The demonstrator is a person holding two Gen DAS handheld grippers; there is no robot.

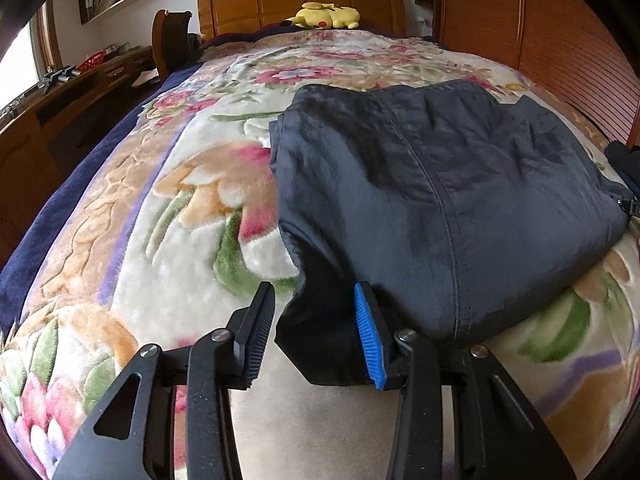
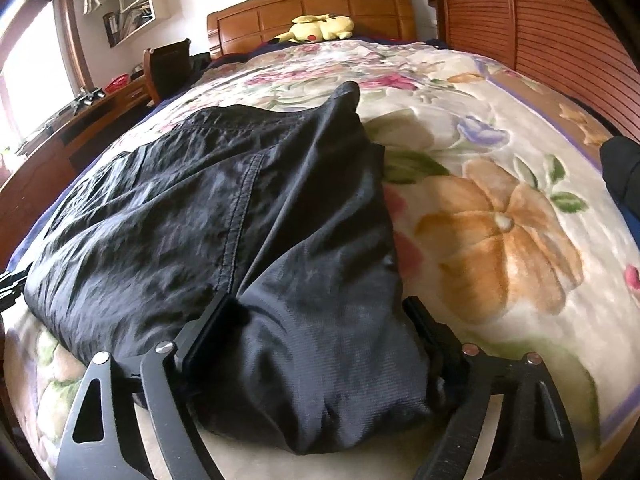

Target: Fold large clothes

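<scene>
1. Biggest thing here is the bed (image 1: 140,208), covered by a fluffy floral blanket (image 1: 208,200), with a wooden headboard (image 1: 300,4) at the far end.
2. On the blanket lies the dark jacket (image 1: 440,184), already bunched into a folded heap. It sits toward the near end of the bed, right in front of both cameras.
3. Right gripper (image 2: 316,320): jaws spread pretty wide, with a thick fold of the jacket's near end filling the whole gap between them. The left finger is pushed right into the fabric. The cloth hides the pads, so I honestly can't tell whether they're pressing or just sitting around it.
4. Left gripper (image 1: 316,332): jaws around half open, with the jacket's near left corner hanging between them. The blue pad (image 1: 370,340) is touching the fabric on its side, and the black pad (image 1: 260,332) has a visible gap to the cloth, so it isn't pinching.
5. A yellow plush toy (image 1: 326,16) lies up by the headboard, well apart from the jacket.
6. Only container I can spot: a red basket (image 1: 91,60) on the table (image 1: 80,92) along the left side of the bed. It's too small to see what's in it.
</scene>
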